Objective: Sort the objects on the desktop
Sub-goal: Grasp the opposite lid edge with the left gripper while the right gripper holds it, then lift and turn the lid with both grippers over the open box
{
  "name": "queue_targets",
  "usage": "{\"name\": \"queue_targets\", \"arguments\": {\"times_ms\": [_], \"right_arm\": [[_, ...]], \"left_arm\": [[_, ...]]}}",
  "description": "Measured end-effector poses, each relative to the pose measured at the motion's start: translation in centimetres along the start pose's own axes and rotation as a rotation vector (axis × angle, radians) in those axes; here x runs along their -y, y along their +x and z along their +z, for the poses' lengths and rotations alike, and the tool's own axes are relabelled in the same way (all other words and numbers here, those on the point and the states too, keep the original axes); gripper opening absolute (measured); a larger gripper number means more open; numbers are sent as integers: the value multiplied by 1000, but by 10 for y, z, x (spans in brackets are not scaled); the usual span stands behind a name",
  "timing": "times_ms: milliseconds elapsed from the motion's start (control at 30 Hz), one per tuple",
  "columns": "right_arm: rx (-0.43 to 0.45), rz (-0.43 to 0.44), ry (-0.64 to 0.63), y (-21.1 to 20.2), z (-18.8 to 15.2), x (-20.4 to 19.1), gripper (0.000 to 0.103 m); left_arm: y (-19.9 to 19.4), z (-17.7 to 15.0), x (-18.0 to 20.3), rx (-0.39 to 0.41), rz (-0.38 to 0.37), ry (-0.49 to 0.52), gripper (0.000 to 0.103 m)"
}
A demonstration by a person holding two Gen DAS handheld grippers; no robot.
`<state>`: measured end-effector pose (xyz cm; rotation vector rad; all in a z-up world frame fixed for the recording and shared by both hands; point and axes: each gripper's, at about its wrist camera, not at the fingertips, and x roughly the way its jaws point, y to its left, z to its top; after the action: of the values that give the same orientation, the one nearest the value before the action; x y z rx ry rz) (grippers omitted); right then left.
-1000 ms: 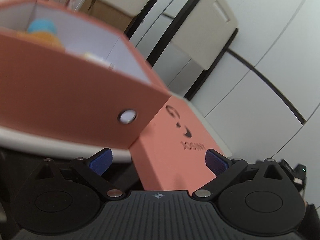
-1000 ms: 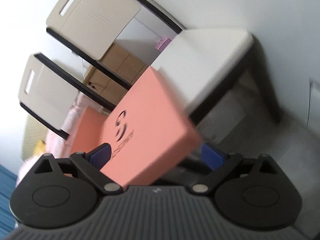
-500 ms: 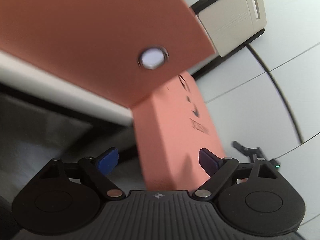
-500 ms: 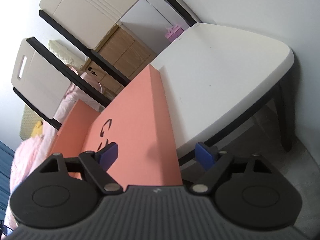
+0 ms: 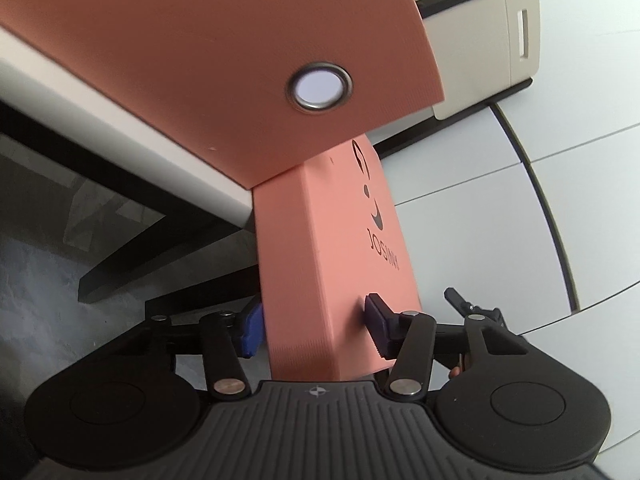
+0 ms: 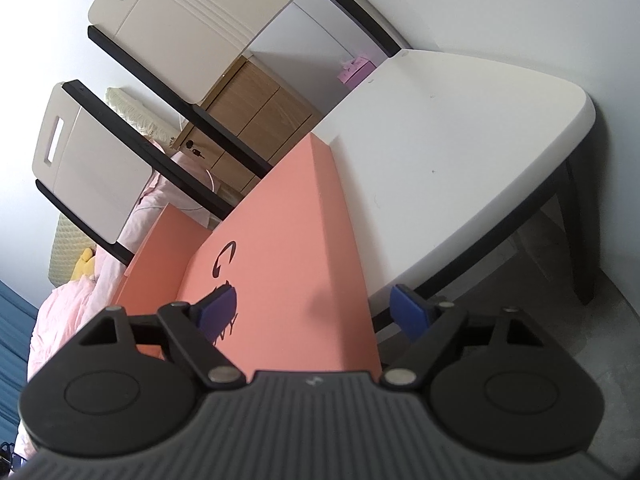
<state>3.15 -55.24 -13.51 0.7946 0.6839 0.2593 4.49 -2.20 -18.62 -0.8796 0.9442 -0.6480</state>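
A salmon box lid with a dark logo sticks out past the table edge, toward me. My left gripper is closing on its near corner, one blue pad on the side wall and one on the logo face. The matching open box, with a metal-ringed hole, stands on the table above it. In the right wrist view the same lid lies between the jaws of my right gripper. The left pad rests over the logo face. The right pad stands a small gap off the lid's edge.
The white table has black legs over a grey floor. Two cream chair backs stand behind it, with a wooden cabinet. Pink bedding lies at the left. Part of the other gripper shows beside the lid.
The left view has dropped below the box and rolled, and the left jaws have closed in onto the lid's corner. The right jaws have narrowed around the lid, which now lies flatter.
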Motion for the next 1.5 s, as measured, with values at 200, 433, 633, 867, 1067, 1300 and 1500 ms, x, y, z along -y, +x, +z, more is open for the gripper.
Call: {"name": "queue_targets", "arguments": {"times_ms": [200,433,633,867,1067,1300,1500], "right_arm": [[-26,1,25,0,-5,6,86],[-105,44,46,18,-12,9,90],[-136,77,54,34,-13,6,90],[-160,58,37,44,-17,2,85],[-157,70,42,36,-20,1,72],[-90,134,38,1,-26,-15,65],[-10,181,16,-30,-28,-33,62]], "left_arm": [[-16,-5,-1,3,6,-19,49],[-21,-8,-4,4,0,-29,46],[-15,-11,-7,-14,-16,-13,51],[2,-18,2,-38,-23,61,62],[-6,-18,7,19,-23,87,59],[-29,-18,27,74,-93,121,60],[-41,-14,44,97,-147,128,62]]}}
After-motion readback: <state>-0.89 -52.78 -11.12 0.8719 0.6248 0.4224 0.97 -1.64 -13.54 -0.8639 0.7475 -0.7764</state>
